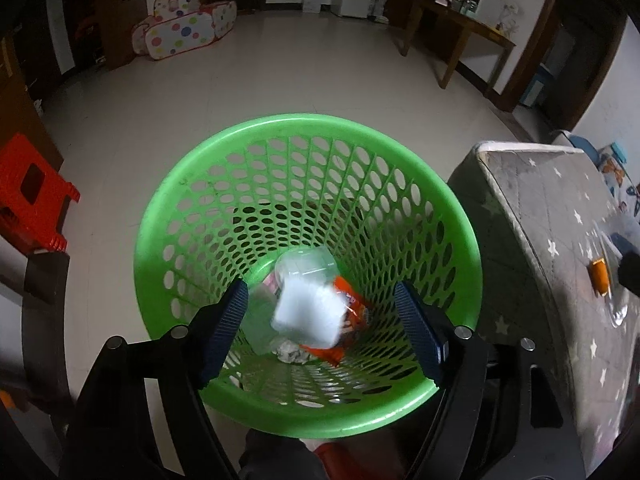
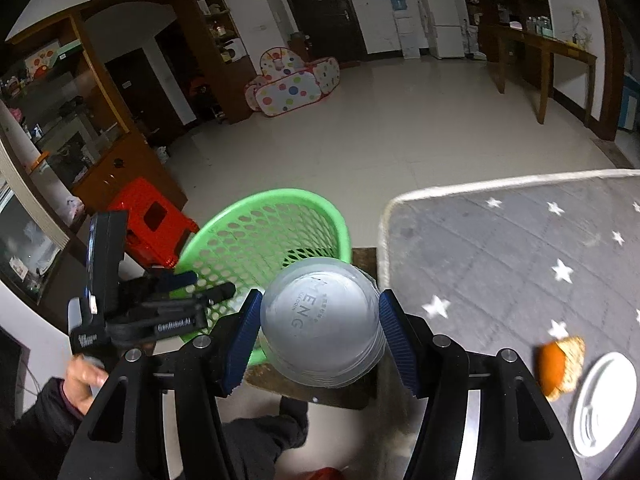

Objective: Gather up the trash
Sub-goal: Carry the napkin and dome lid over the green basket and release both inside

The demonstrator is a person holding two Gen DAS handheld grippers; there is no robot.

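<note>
The pale tiled floor (image 1: 304,76) fills most of both views. On the right stands the bench (image 2: 500,248), covered with a grey cloth printed with white stars. Beside its corner sits the green perforated basket (image 1: 192,184), upright on the floor, its rim just beside the bench edge. A red plastic stool (image 2: 148,216) stands on the floor on the far side of the basket from the bench.

The right tongs (image 2: 320,334) grip a clear, rounded plastic container (image 2: 320,320), bottom toward the camera, with raised lettering on it; both blue pads (image 2: 392,340) press against its sides. It hangs in front of the basket's near rim, between the basket and the bench corner.

The left tongs (image 1: 320,324) stand wide over the basket mouth, pointing steeply down, with nothing pressed by the pads. Between them, blurred, a white crumpled piece (image 1: 308,314) is inside the basket, clear of both pads. Beneath it in the basket bottom lie a clear plastic cup or tub (image 1: 306,264), an orange wrapper (image 1: 352,312) and a small crumpled paper (image 1: 290,352).

On the bench, near the right tongs, lie a white round lid (image 2: 604,400) and, touching its edge, a piece of orange peel (image 2: 558,364).

A hand (image 2: 84,380) in a dark sleeve holds the left tongs' handle.
</note>
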